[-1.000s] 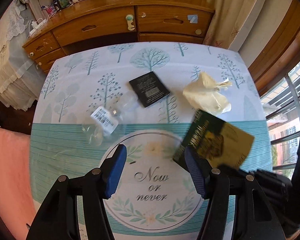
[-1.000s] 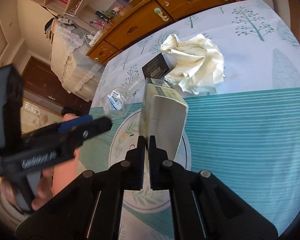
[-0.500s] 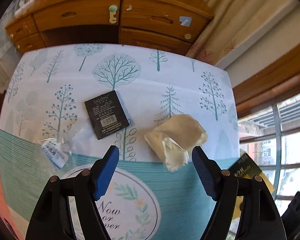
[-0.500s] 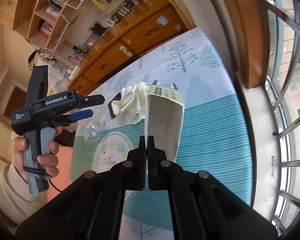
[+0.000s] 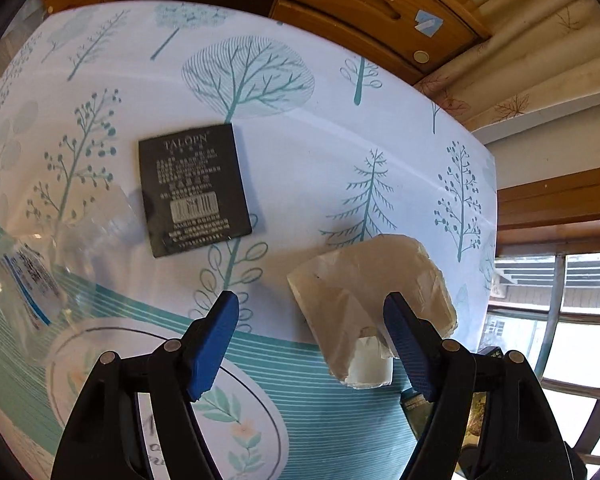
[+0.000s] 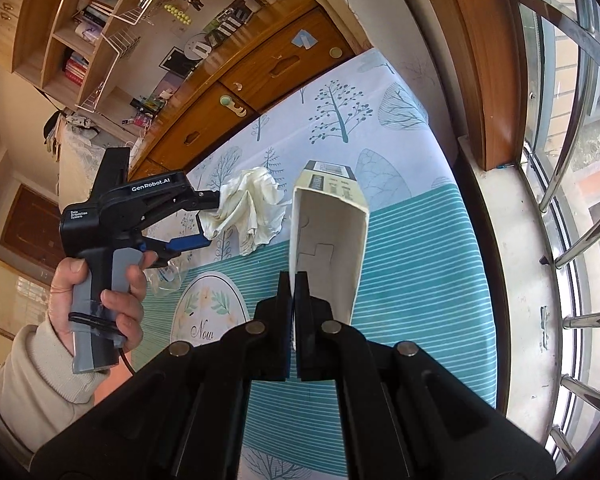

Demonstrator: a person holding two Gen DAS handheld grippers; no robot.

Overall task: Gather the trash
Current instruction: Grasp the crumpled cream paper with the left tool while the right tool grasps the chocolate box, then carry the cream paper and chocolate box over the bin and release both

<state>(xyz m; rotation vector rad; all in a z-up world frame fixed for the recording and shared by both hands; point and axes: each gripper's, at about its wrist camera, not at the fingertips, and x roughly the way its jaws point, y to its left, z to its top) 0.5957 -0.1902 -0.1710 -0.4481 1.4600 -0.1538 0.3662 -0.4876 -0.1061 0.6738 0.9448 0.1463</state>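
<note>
Tree-patterned cloth seen over desk (image 5: pixel 340 152), wooden drawers (image 6: pixel 260 80) behind, barred window at side. Left gripper (image 5: pixel 312 320) held wide, pointed steeply down, jaws either side of crumpled cream paper (image 5: pixel 372 292) lying on cloth; no pad seen pressing on it. Black flat packet (image 5: pixel 194 188) lying beside, crushed clear plastic bottle (image 5: pixel 28 276) at left edge. Right gripper (image 6: pixel 292 280) clamped on wall of opened cardboard box (image 6: pixel 328 240), box raised above desk near window side. Left gripper's handle held by hand (image 6: pixel 100 300).
</note>
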